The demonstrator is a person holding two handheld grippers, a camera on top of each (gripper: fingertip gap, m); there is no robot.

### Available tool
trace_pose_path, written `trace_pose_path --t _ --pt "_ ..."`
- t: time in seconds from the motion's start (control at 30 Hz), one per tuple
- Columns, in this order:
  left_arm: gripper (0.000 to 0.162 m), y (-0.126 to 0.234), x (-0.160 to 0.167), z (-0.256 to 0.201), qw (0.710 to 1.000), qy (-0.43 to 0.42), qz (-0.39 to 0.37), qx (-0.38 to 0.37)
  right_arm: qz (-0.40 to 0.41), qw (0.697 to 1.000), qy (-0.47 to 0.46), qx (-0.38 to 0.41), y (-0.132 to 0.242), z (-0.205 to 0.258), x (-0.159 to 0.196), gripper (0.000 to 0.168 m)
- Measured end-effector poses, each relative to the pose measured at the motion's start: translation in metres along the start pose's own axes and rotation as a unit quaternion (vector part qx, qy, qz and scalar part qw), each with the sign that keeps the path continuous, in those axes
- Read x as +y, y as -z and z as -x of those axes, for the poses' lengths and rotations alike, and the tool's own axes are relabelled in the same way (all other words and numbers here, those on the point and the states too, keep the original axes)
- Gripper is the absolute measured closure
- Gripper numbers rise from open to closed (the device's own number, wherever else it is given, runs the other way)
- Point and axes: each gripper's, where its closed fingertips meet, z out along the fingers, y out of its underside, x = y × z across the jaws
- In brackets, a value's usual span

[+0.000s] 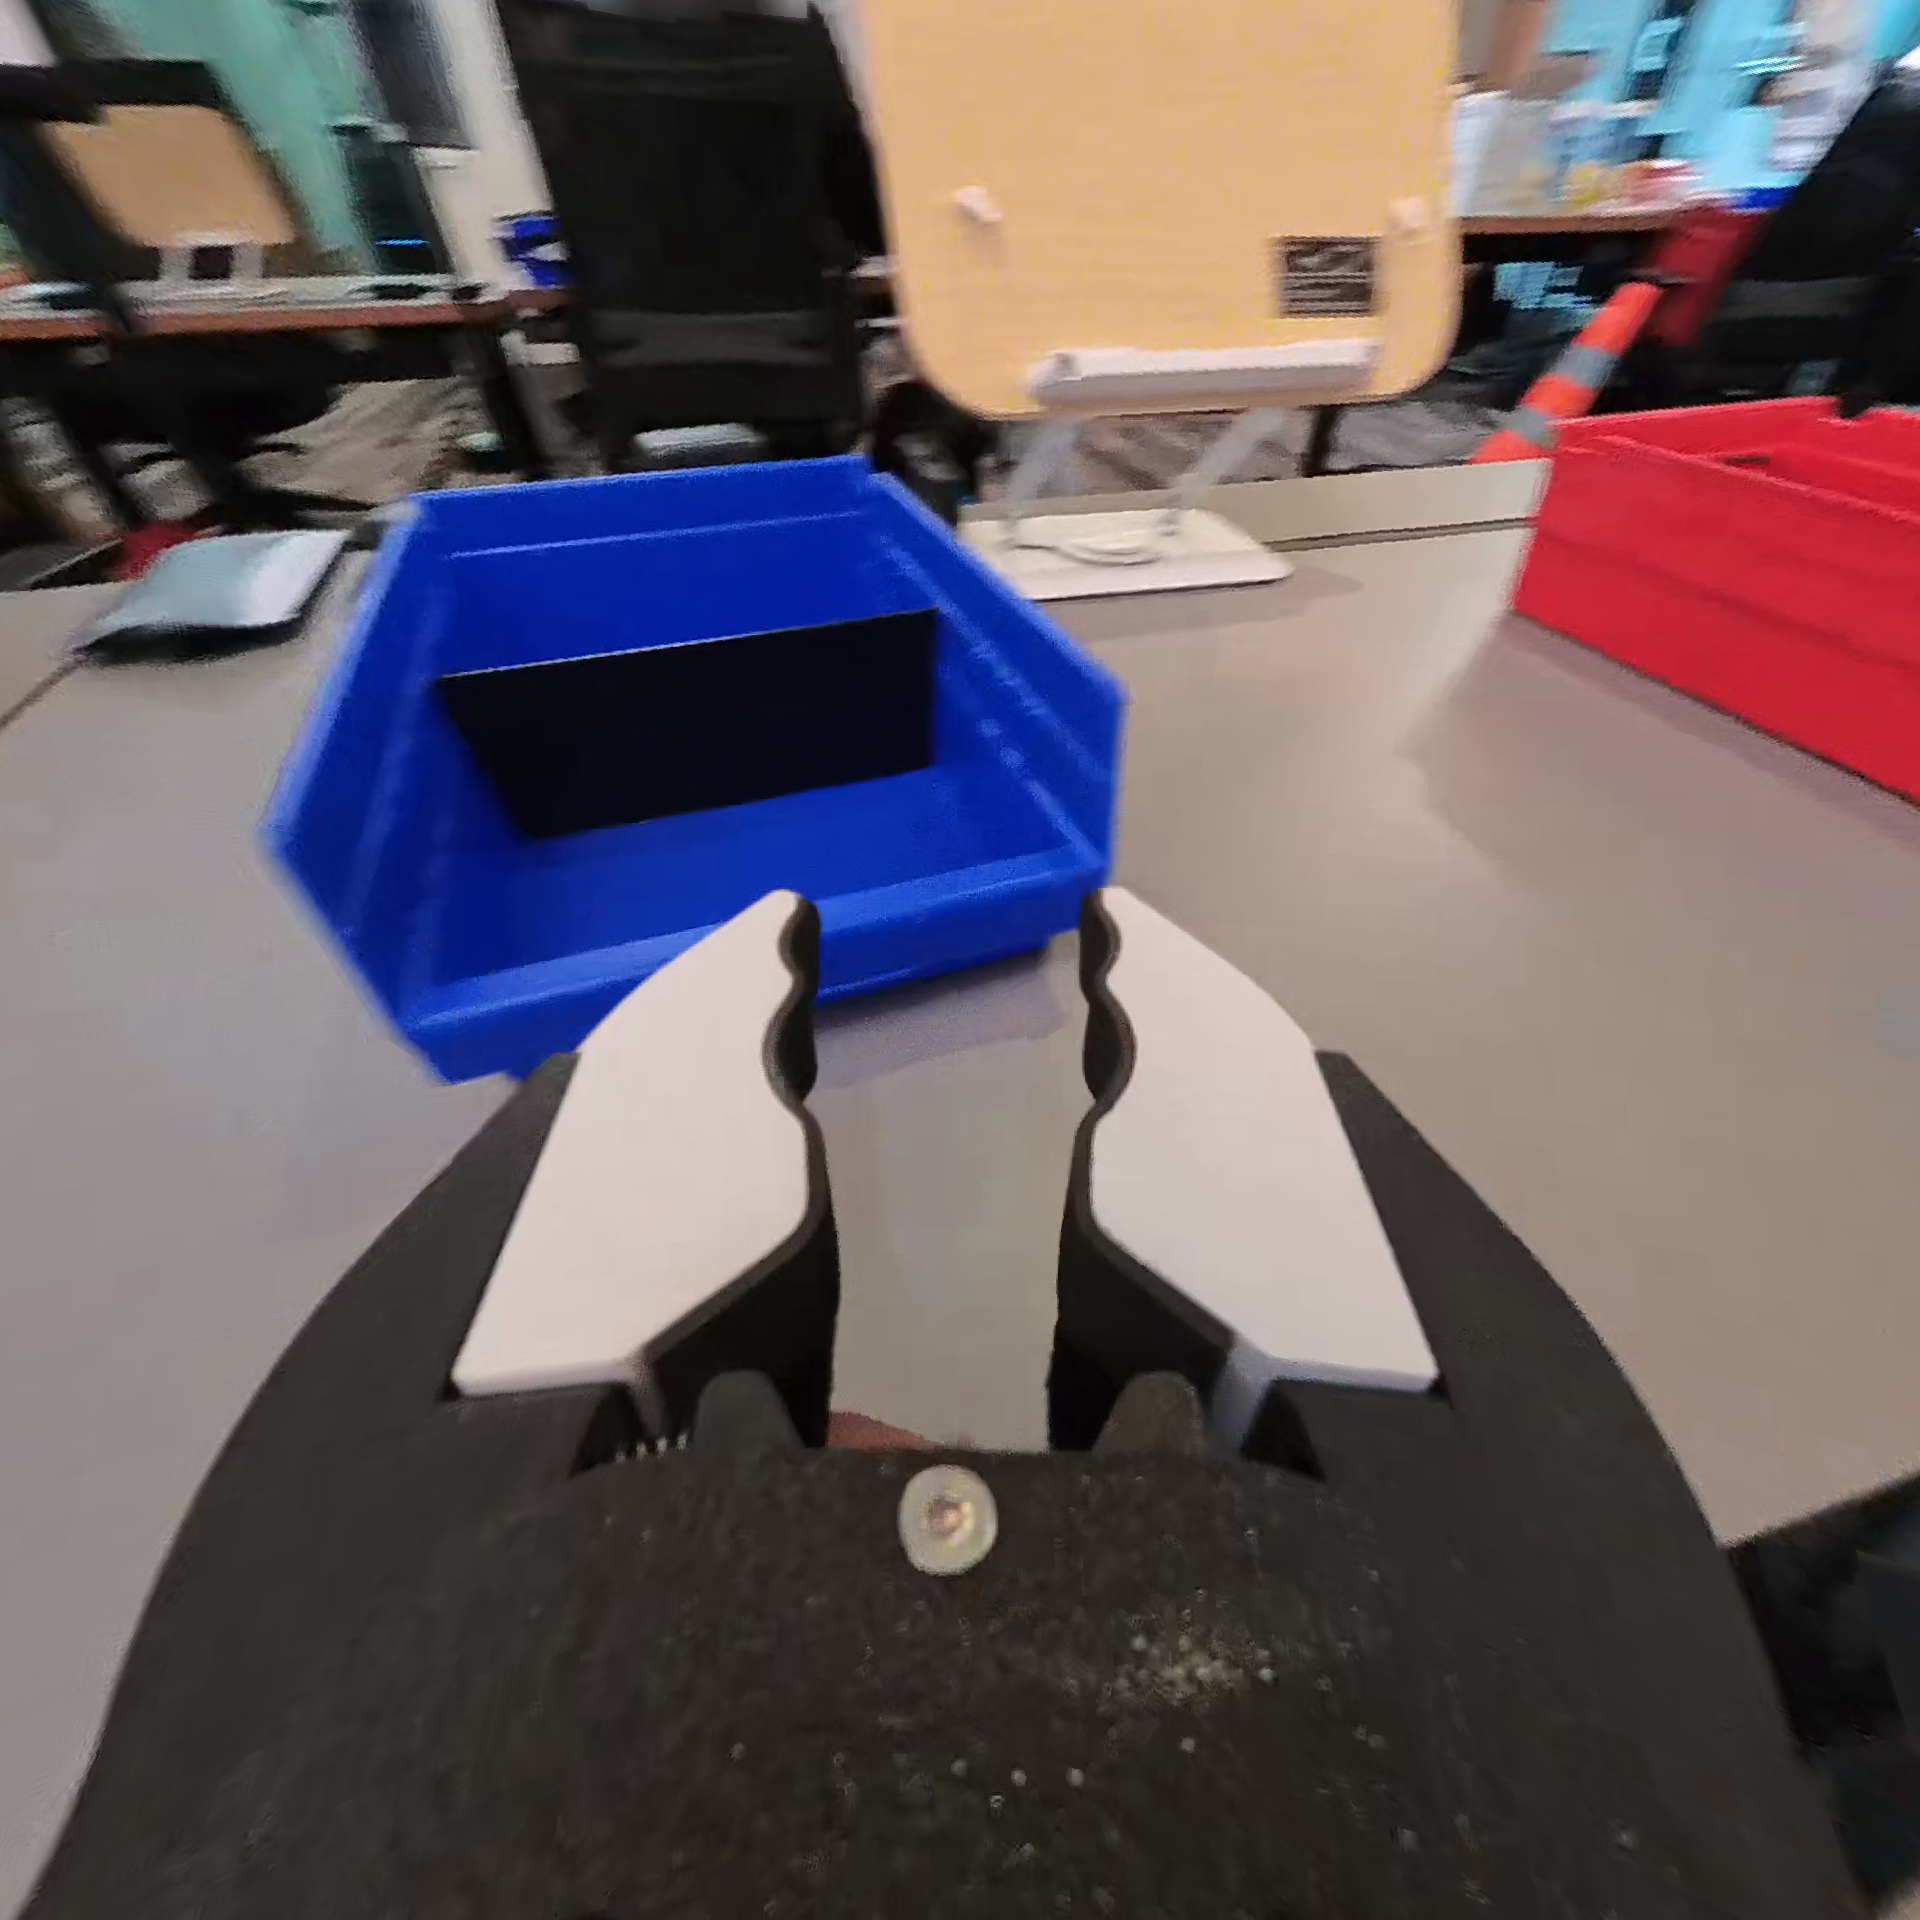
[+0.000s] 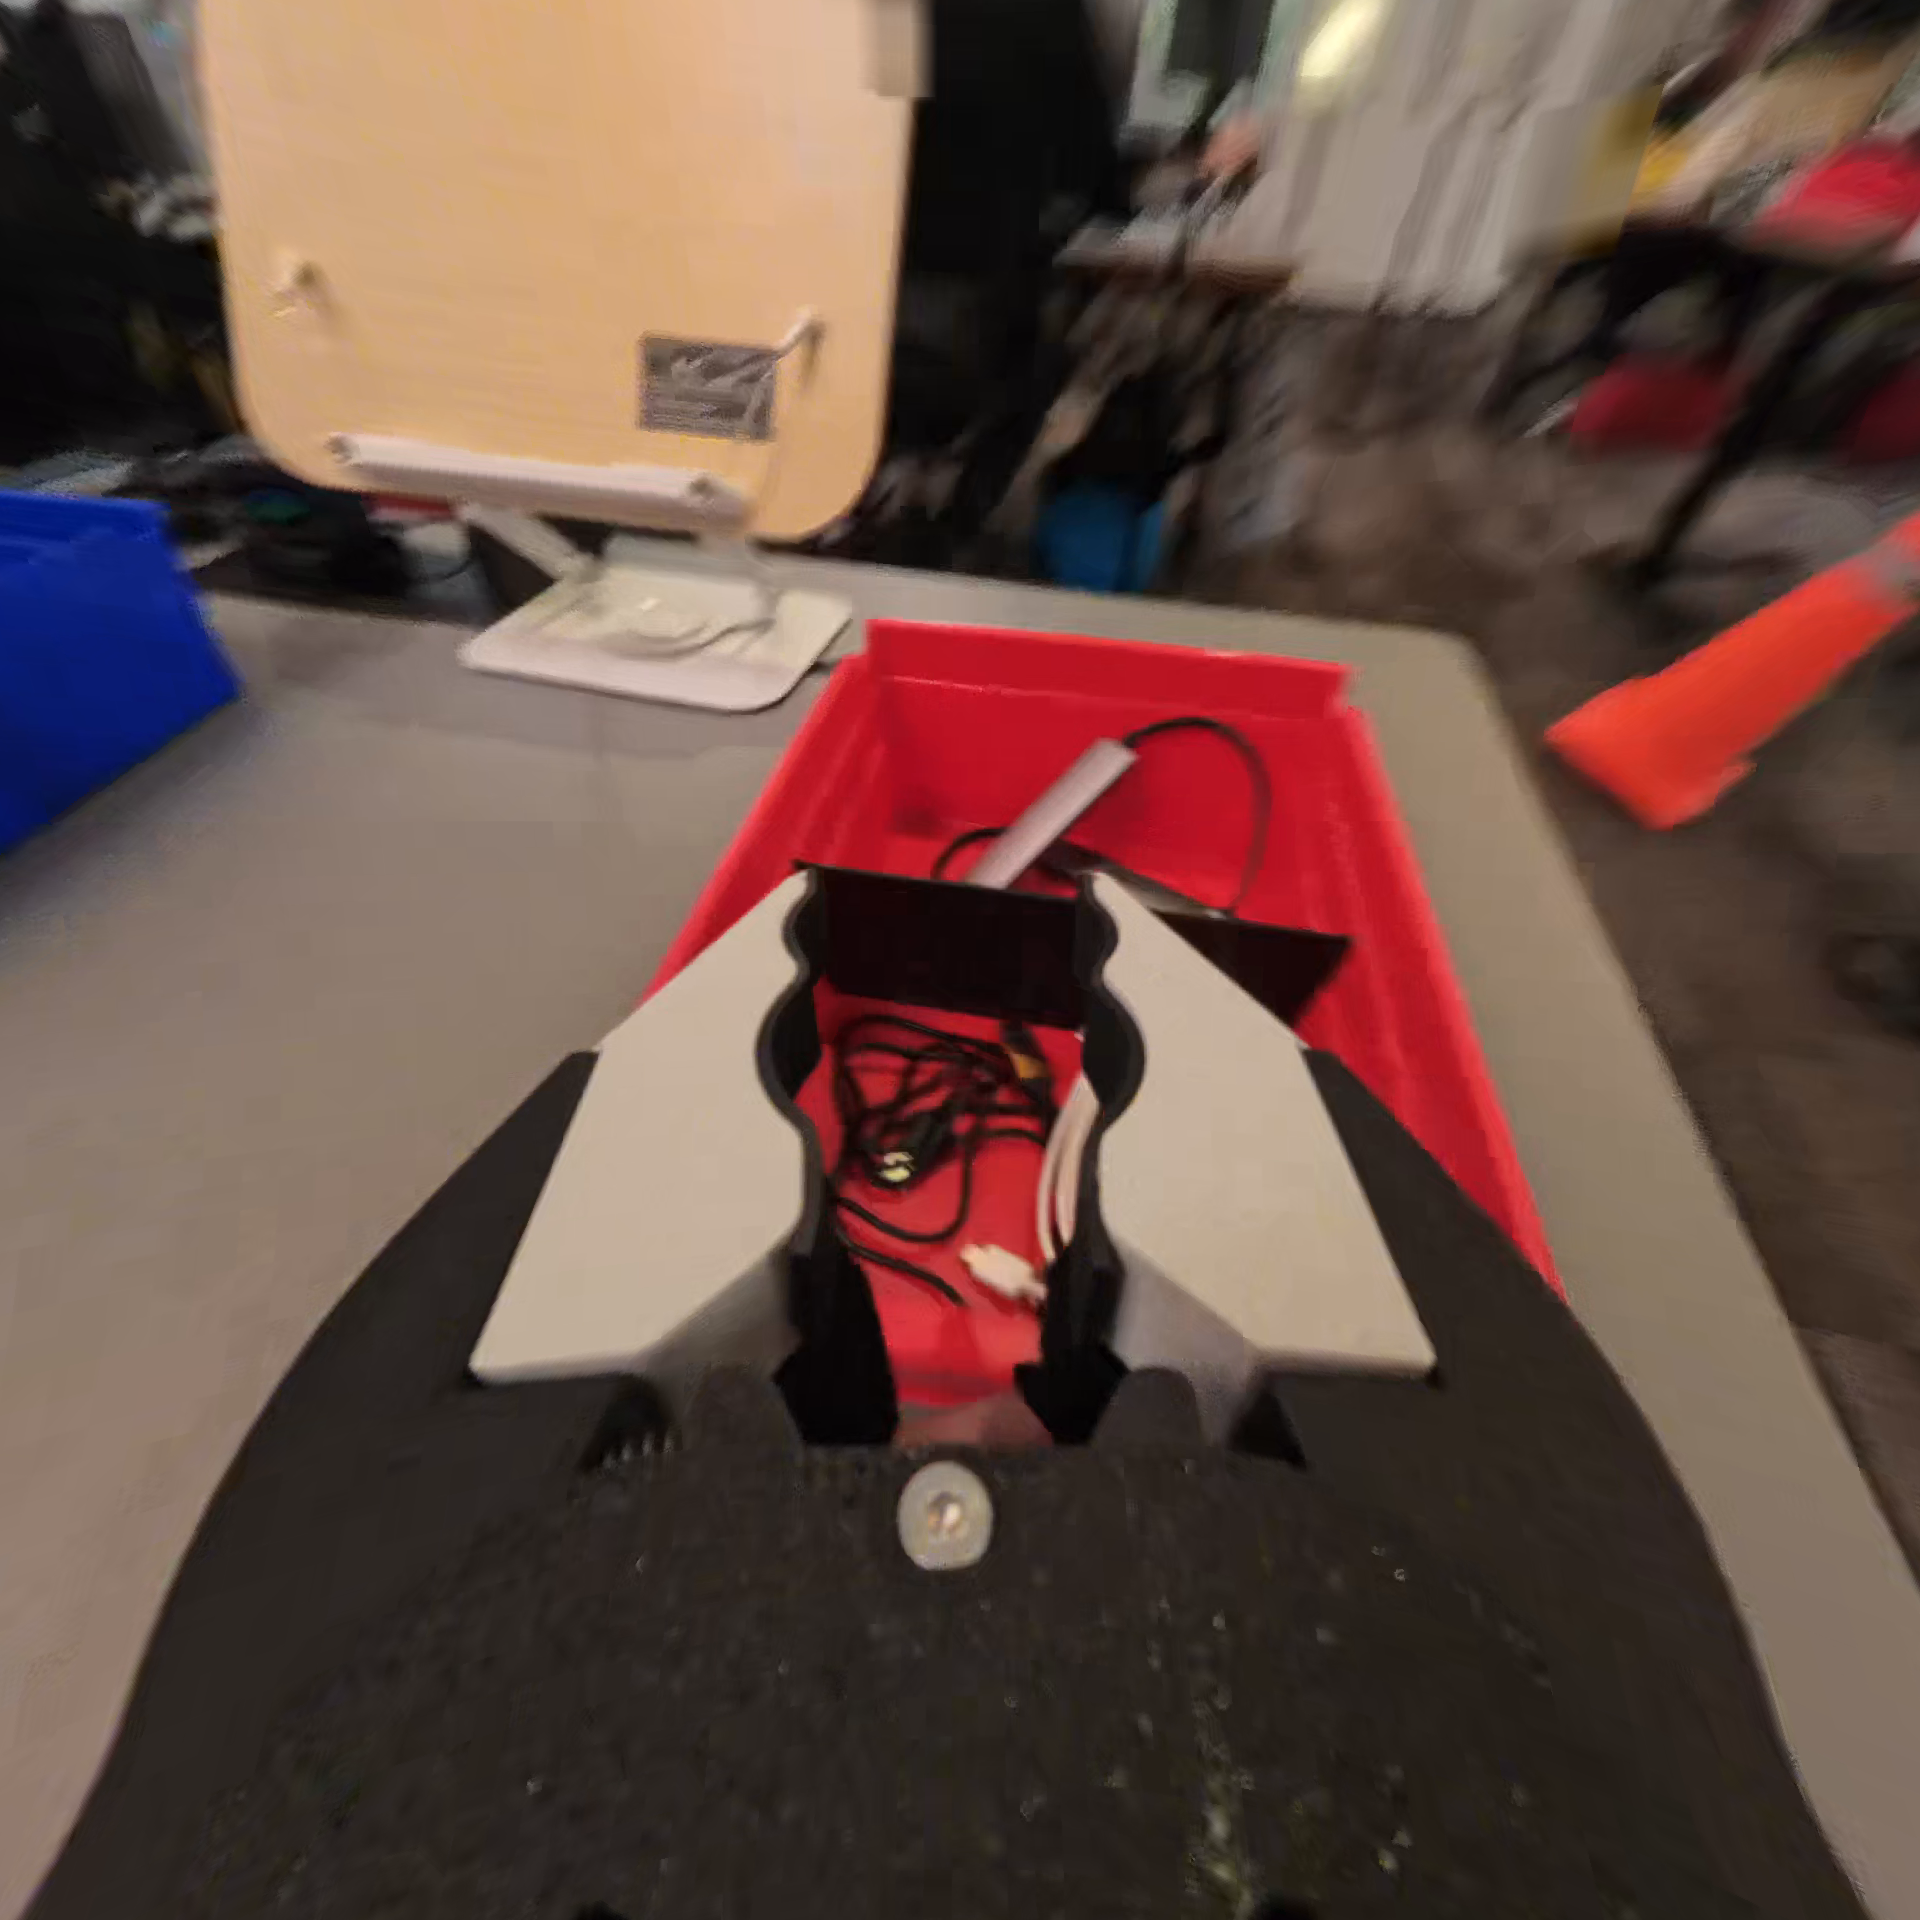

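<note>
Two bins on a grey tabletop (image 1: pixel 1455 883), two grippers, both mine.

Left gripper (image 1: pixel 945 914): jaws partly open, holding nothing, hanging just short of the near lip of the blue bin (image 1: pixel 686 727). That bin stands toward the far left of the tabletop; a black divider (image 1: pixel 691 717) crosses it, and I see nothing else inside.

Right gripper (image 2: pixel 945 904): jaws partly open, empty, poised above the near compartment of the red bin (image 2: pixel 1351 883), which sits along the right edge of the tabletop. Near compartment: a tangled black cable (image 2: pixel 925 1122) and a white cable (image 2: pixel 1060 1174) lying beside it. A black divider (image 2: pixel 956 956) separates these from the far compartment, which holds a grey bar-shaped device (image 2: pixel 1049 821) with its own black lead.

Handling, as I judge it: cables light, limp, prone to snag; best pinched at a bunched loop or plug. Grey device rigid; take it across its narrow width.

Far edge: white stand (image 2: pixel 665 634) bearing a pale wooden board (image 2: pixel 540 229). Beyond the right edge, an orange cone (image 2: pixel 1745 696).
</note>
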Motion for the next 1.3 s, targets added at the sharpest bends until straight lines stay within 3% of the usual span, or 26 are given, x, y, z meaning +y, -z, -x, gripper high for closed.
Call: trace_pose_path --t 0.07,0.2,0.43,1.3 --pt "0.116 0.003 0.002 0.018 0.999 -0.003 0.009 -0.043 -0.05 0.996 0.012 0.071 0.029 0.0 0.025 0.123" --pt "0.123 -0.008 0.028 0.029 0.994 -0.019 0.071 -0.077 0.022 0.997 -0.058 0.052 0.039 0.02 0.086 0.123" --pt "0.119 -0.016 0.055 0.036 0.985 -0.016 0.135 -0.106 0.077 0.995 -0.034 0.055 0.027 0.015 0.113 0.122" --pt "0.112 -0.019 0.068 0.039 0.981 0.029 0.162 -0.101 0.069 0.996 -0.02 0.059 0.027 0.016 0.112 0.122"
